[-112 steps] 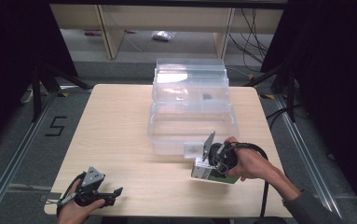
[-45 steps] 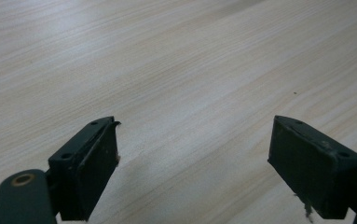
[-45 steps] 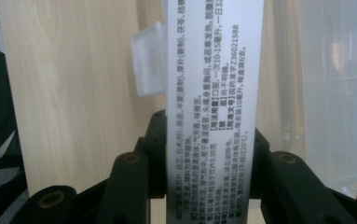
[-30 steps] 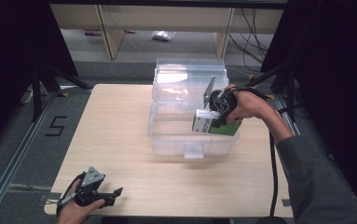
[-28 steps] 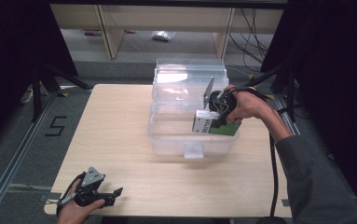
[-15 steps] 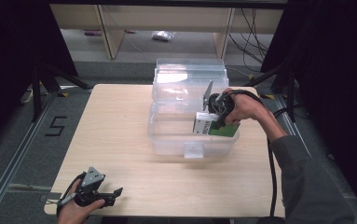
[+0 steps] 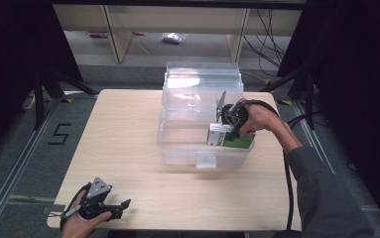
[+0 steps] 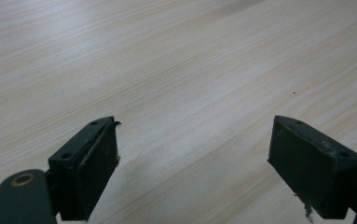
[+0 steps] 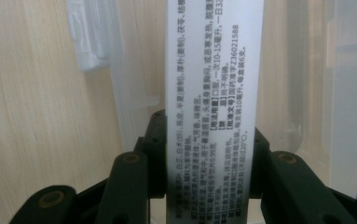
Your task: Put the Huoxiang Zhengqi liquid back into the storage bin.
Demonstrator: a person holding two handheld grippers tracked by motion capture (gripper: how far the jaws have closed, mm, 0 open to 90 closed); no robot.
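Note:
A white and green carton (image 7: 224, 135) sits low inside the clear plastic bin (image 7: 177, 144) at its right end. My right gripper (image 7: 229, 126) is shut on the carton and reaches down into the bin. In the right gripper view both jaws press the sides of the carton (image 9: 211, 93), whose white face carries printed text. My left gripper (image 7: 124, 204) rests at the near left corner of the table, held by a hand. In the left gripper view the fingers (image 8: 90, 163) stand wide apart over bare wood with nothing between them.
The bin stands mid-table with its clear lid (image 7: 202, 79) swung open toward the far edge. The light wooden table (image 7: 128, 129) has free room left of the bin. A black cable (image 7: 289, 193) trails from the right gripper along the sleeve.
The right gripper has sunk with the carton deeper into the bin. The left gripper has stayed where it was.

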